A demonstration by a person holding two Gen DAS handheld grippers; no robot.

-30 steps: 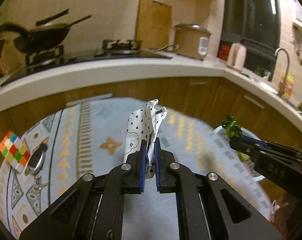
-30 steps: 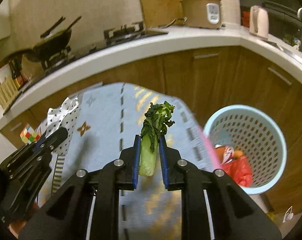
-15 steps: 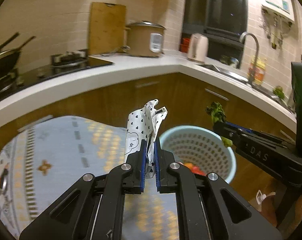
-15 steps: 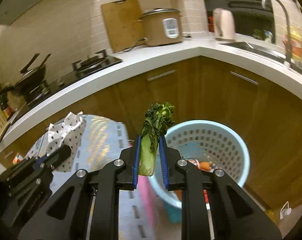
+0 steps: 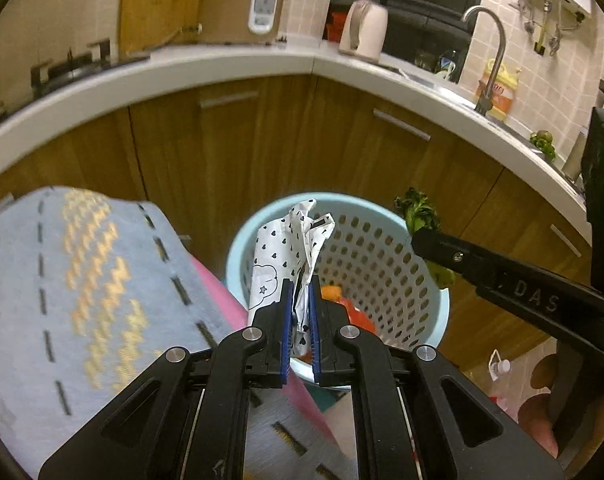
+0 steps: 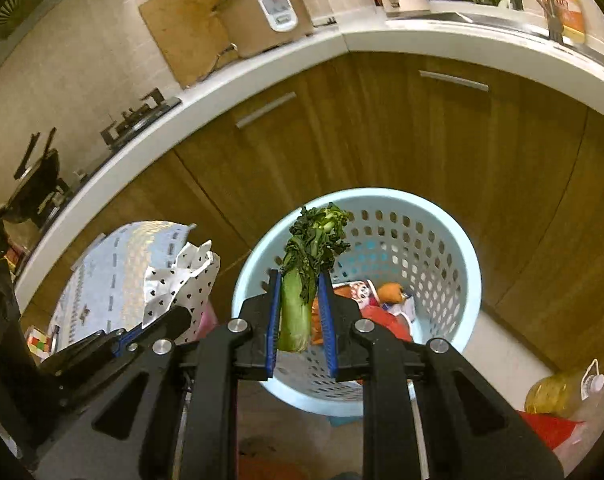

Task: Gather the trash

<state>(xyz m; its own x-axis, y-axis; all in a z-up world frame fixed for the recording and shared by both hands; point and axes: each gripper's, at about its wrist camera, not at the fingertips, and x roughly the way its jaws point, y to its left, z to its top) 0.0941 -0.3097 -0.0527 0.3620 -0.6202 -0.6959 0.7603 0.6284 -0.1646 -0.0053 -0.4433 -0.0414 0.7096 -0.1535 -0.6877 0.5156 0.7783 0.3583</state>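
Now the left gripper pinches crumpled paper and the right gripper clamps a vegetable, both poised at the basket's six o'clock rim for dropping in.

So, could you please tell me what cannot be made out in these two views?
- Bottom of the pale blue perforated plastic basket: both views, covered by trash and the jaws.
- Lower end of the white heart-print crumpled wrapper: left view, hidden between the jaws.
- Label on the yellow bottle: right view, too small, near the edge.
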